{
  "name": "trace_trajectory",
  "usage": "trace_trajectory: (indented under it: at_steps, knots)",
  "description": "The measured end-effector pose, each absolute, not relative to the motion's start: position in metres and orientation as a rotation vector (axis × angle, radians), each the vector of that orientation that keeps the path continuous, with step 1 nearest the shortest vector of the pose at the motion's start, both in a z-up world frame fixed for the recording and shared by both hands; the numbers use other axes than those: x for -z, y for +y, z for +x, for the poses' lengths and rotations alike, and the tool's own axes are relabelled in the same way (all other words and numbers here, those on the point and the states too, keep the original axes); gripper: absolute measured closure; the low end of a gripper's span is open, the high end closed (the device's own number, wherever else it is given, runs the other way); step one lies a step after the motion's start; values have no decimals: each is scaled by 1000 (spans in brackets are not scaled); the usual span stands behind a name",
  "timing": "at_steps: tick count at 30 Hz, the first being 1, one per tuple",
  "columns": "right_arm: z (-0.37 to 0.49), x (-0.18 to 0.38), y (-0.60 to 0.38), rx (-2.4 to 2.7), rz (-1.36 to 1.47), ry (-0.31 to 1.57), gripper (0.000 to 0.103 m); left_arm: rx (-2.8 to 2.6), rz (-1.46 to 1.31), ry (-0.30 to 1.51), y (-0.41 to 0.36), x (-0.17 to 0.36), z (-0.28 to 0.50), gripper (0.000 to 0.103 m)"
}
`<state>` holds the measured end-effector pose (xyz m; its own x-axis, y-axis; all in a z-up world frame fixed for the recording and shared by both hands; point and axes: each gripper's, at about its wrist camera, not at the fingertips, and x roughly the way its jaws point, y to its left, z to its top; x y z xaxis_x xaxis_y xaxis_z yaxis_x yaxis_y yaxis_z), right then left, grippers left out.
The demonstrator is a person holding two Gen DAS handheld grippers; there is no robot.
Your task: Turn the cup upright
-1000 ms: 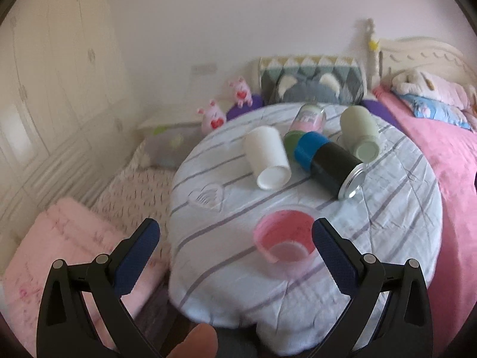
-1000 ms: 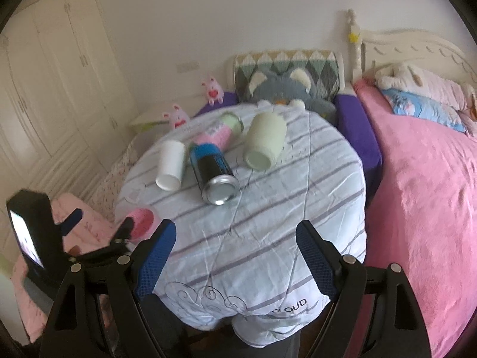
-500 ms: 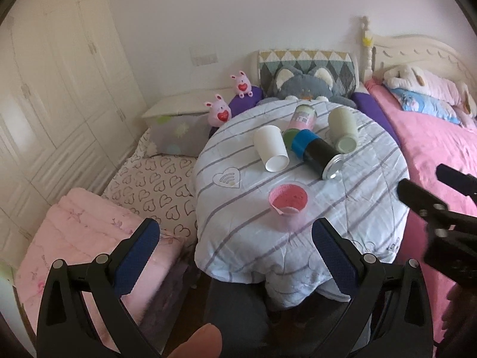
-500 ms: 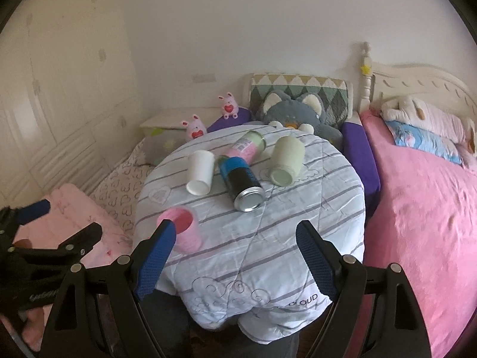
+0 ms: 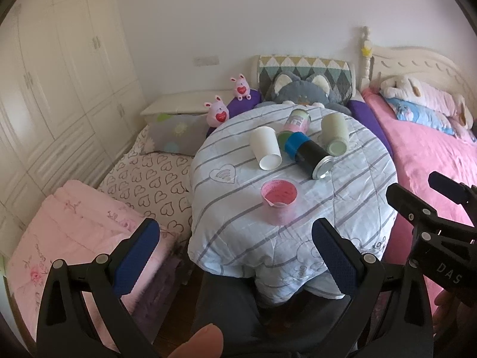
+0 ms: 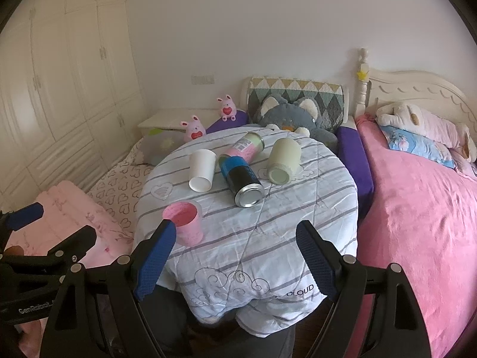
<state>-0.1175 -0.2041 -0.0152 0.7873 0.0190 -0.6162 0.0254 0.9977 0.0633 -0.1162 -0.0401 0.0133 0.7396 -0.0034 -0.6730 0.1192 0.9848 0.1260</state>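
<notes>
A pink cup (image 5: 279, 202) stands upright, mouth up, near the front of a round table (image 5: 351, 208) covered in striped cloth; it also shows in the right wrist view (image 6: 184, 222). A white cup (image 5: 265, 147) (image 6: 202, 169), a black-and-blue can (image 5: 308, 155) (image 6: 242, 179), a pink-and-green can (image 5: 293, 122) (image 6: 244, 147) and a pale green cup (image 5: 335, 132) (image 6: 283, 161) lie on their sides behind it. My left gripper (image 5: 232, 256) is open and empty, short of the table. My right gripper (image 6: 235, 259) is open and empty, also held back.
A pink bed (image 6: 417, 208) runs along the right. Cushions and pink bedding (image 5: 74, 223) lie on the floor to the left. A grey cat plush (image 6: 292, 116) and two pink toys (image 6: 193, 125) sit behind the table. White wardrobes (image 5: 59, 74) line the left wall.
Both grippers have pulled back and up from the table. The pink cup stays upright where it was left.
</notes>
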Motion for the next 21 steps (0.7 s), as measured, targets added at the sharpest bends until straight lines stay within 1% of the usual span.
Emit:
trace_trajectory:
  at_steps: [15, 21]
  knots:
    - [-123, 15, -207, 2, 81, 641, 19, 71, 150, 725, -41, -13, -121, 0]
    - [-131, 26, -208, 10, 95, 636, 19, 50, 137, 710, -46, -2, -128, 0]
